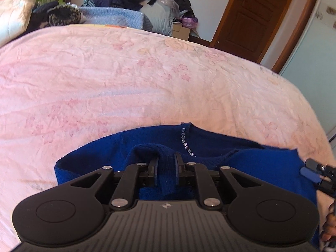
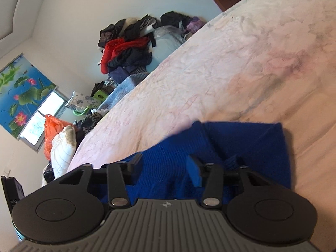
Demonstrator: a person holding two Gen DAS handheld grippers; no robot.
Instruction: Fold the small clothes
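The sweater (image 1: 117,147) – blue knit, with a short line of small clear stones (image 1: 185,141) at the neckline – lies on the bed (image 1: 147,73), at its near edge, on a pink flower-print sheet.

Left gripper (image 1: 166,169): the jaws stand close together and pinch a raised fold of the sweater's ribbed edge. The fold runs between the two pads and hangs down toward the gripper body.

Right gripper (image 2: 166,166): the jaws stand spread. Knit fabric lies between and under the fingers, but the pads do not press on it. In the left wrist view this gripper shows at the right edge, at the sweater's right side, with its blue pad (image 1: 308,174) toward the fabric.

In the right wrist view one corner of the sweater (image 2: 241,138) lies flat on the sheet beyond the fingers.

Background: a pile of clothes (image 2: 126,50) against the far wall, a pillow (image 2: 63,149) – white – beside an orange bag (image 2: 50,132), and a brown door (image 1: 252,14).
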